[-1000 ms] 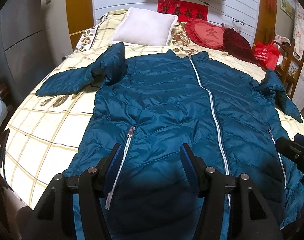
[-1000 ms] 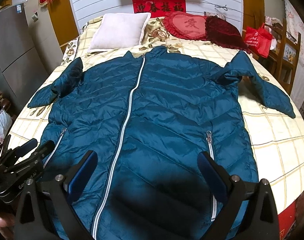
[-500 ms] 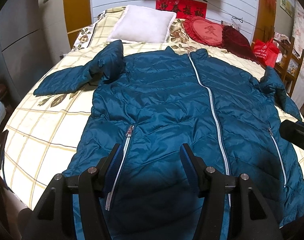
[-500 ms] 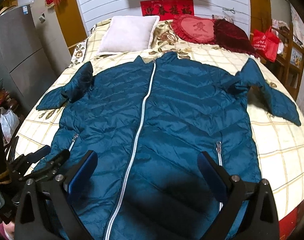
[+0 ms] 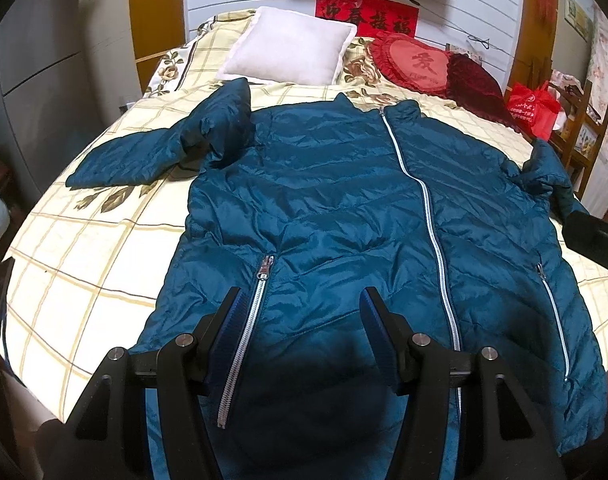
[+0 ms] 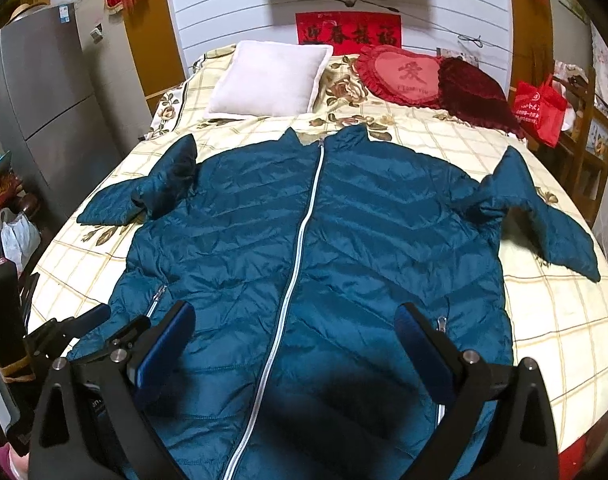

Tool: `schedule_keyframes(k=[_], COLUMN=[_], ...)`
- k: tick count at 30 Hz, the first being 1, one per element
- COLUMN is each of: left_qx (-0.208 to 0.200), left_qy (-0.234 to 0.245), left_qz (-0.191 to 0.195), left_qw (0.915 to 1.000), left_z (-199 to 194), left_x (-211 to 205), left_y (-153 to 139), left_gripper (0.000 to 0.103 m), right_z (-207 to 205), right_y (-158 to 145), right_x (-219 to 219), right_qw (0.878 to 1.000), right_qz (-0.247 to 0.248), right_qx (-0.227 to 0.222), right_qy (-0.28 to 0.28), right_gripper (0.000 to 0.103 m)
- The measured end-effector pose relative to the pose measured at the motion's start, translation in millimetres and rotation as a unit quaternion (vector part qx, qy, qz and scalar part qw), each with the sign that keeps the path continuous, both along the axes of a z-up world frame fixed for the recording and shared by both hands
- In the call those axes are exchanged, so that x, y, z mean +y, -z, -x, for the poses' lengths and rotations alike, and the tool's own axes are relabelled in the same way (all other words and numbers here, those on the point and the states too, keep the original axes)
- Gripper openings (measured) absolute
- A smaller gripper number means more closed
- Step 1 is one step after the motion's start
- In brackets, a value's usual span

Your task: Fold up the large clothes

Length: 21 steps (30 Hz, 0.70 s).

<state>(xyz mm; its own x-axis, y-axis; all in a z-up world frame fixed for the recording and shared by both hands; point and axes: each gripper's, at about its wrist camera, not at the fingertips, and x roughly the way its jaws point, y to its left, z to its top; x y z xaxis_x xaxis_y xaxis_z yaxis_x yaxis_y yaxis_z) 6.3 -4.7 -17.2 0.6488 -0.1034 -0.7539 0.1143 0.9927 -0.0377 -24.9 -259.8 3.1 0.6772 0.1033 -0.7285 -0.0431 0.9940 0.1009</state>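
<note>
A large teal puffer jacket (image 5: 343, 216) lies flat, zipped up, front side up on the bed; it also shows in the right wrist view (image 6: 304, 248). Both sleeves are bent outward, the left one (image 6: 144, 196) and the right one (image 6: 543, 224). My left gripper (image 5: 300, 300) is open and empty, above the hem near the left pocket zip (image 5: 244, 332). My right gripper (image 6: 294, 316) is wide open and empty, above the hem astride the centre zip (image 6: 300, 248). The left gripper also shows at the lower left of the right wrist view (image 6: 104, 328).
The bed (image 6: 563, 320) has a cream checked sheet. A white pillow (image 6: 268, 80) and red cushions (image 6: 407, 76) lie at its head. A red bag (image 6: 539, 108) and wooden chair stand at the right. A grey fridge (image 6: 44, 112) stands at the left.
Both grippers have risen and drawn back a little, so more of the jacket and bed head shows. The jacket has not moved. Both jaws stay open.
</note>
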Motion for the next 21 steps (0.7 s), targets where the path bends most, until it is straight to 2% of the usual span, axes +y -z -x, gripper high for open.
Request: schedule_keyframes(k=[11, 21], left_qx=[-0.013, -0.025], left_qy=[-0.007, -0.025], left_qz=[-0.01, -0.02], left_qw=[0.9998, 0.9992], left_z=[-13, -53], left_x=[5, 21], left_y=[-13, -34], left_gripper=[0.048, 0.048], right_z=[-14, -55], right_y=[6, -19], right_x=[2, 1], right_qw=[1.0, 1.0], right_qz=[-0.006, -0.011], right_qx=[0.012, 0.007], right_qy=[-0.003, -0.013], right_gripper=[0.102, 0.102])
